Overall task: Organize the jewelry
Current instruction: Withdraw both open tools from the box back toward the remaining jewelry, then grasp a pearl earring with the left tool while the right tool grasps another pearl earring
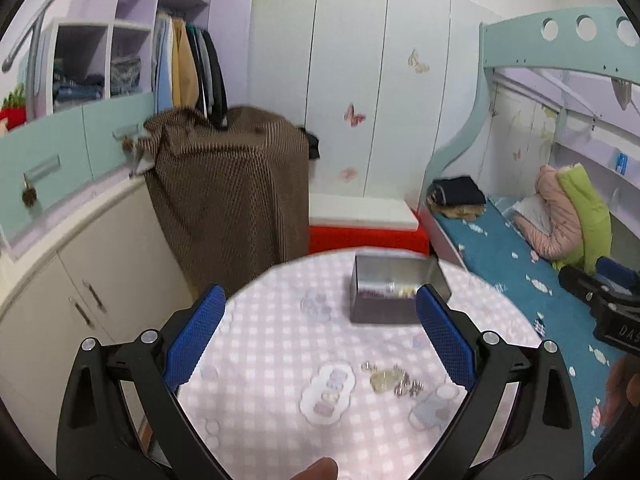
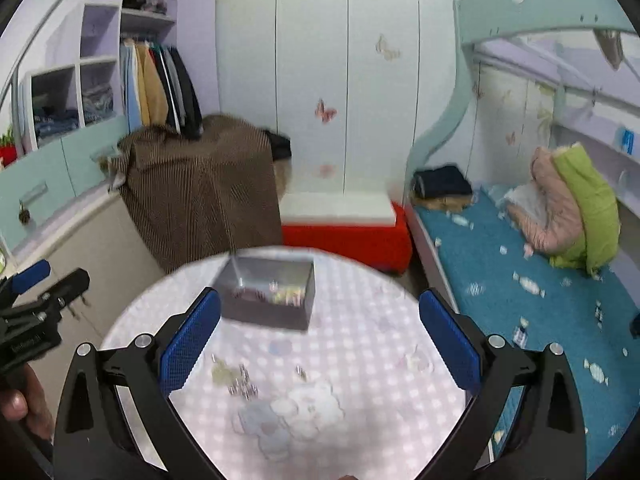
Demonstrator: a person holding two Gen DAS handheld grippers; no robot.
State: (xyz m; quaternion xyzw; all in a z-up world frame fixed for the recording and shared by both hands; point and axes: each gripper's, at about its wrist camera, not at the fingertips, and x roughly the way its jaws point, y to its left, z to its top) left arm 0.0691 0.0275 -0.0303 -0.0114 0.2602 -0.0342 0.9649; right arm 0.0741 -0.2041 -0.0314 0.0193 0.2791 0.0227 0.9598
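A small pile of silver jewelry (image 1: pixel 394 380) lies on the round table (image 1: pixel 280 344) with a pink checked cloth. It also shows in the right wrist view (image 2: pixel 236 380), with one loose piece (image 2: pixel 301 372) a little to its right. An open grey metal box (image 1: pixel 396 292) stands at the table's far side and holds a few small items; it also shows in the right wrist view (image 2: pixel 272 296). My left gripper (image 1: pixel 320 316) is open and empty above the table. My right gripper (image 2: pixel 320 320) is open and empty above the table too.
A brown-covered cabinet (image 1: pixel 228 184) and a red box with a white top (image 1: pixel 364 228) stand behind the table. A bed with a blue cover (image 1: pixel 540 280) is on the right. Cupboards (image 1: pixel 80 280) run along the left. The right gripper's body (image 1: pixel 612 308) shows at the right edge.
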